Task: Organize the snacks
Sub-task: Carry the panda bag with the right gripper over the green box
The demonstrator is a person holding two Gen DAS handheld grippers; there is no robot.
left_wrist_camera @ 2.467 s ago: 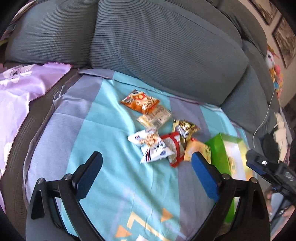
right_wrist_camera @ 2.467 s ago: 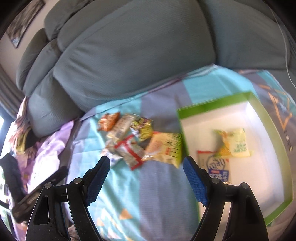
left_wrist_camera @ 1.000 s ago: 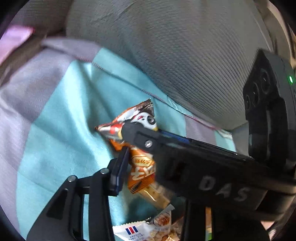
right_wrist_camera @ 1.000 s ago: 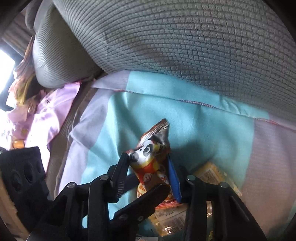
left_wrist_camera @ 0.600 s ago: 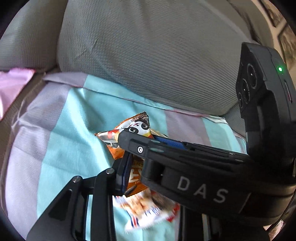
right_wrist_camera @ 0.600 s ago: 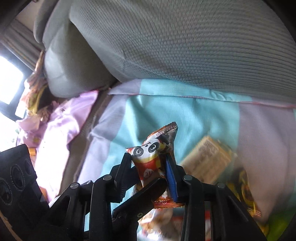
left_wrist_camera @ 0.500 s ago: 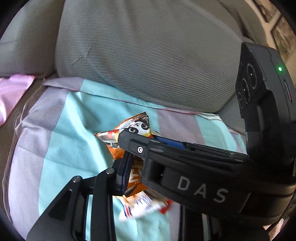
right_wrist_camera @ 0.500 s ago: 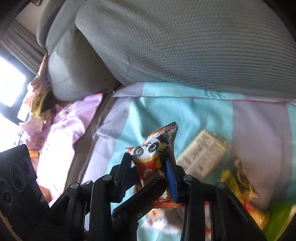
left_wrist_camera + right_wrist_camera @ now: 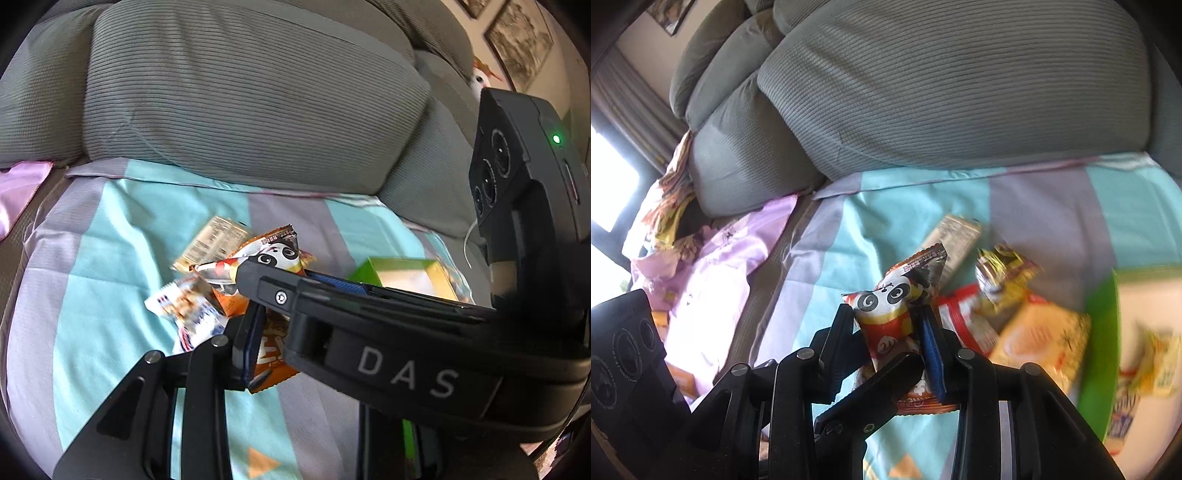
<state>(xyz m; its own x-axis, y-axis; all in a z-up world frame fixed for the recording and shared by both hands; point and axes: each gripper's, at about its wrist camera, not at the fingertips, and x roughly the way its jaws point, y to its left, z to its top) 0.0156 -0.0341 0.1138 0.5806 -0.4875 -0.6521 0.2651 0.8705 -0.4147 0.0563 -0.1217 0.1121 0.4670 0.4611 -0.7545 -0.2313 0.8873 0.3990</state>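
Note:
Both grippers are shut on the same orange panda snack packet [image 9: 273, 258], held above the blanket. In the right wrist view the right gripper [image 9: 886, 325] pinches the packet [image 9: 894, 310], with the left gripper's finger [image 9: 879, 384] crossing below. In the left wrist view the left gripper [image 9: 280, 325] grips the packet's lower part, and the right gripper's finger [image 9: 332, 291] lies across it. Several other snacks lie on the blanket: a beige bar [image 9: 955, 236], a gold packet [image 9: 1001, 269], a yellow packet [image 9: 1041, 343]. The green box [image 9: 1100, 347] is at the right with snacks [image 9: 1156, 365] inside.
A teal and lilac blanket [image 9: 110, 258] covers the sofa seat. Grey back cushions [image 9: 240, 103] rise behind. A pink cloth [image 9: 716, 266] lies at the left. A white and blue packet [image 9: 184, 310] lies left of the held one. The right gripper's body [image 9: 524, 206] fills the right of the left wrist view.
Both grippers have lifted the panda packet off the pile and carried it rightward. The green box has come into view at the right.

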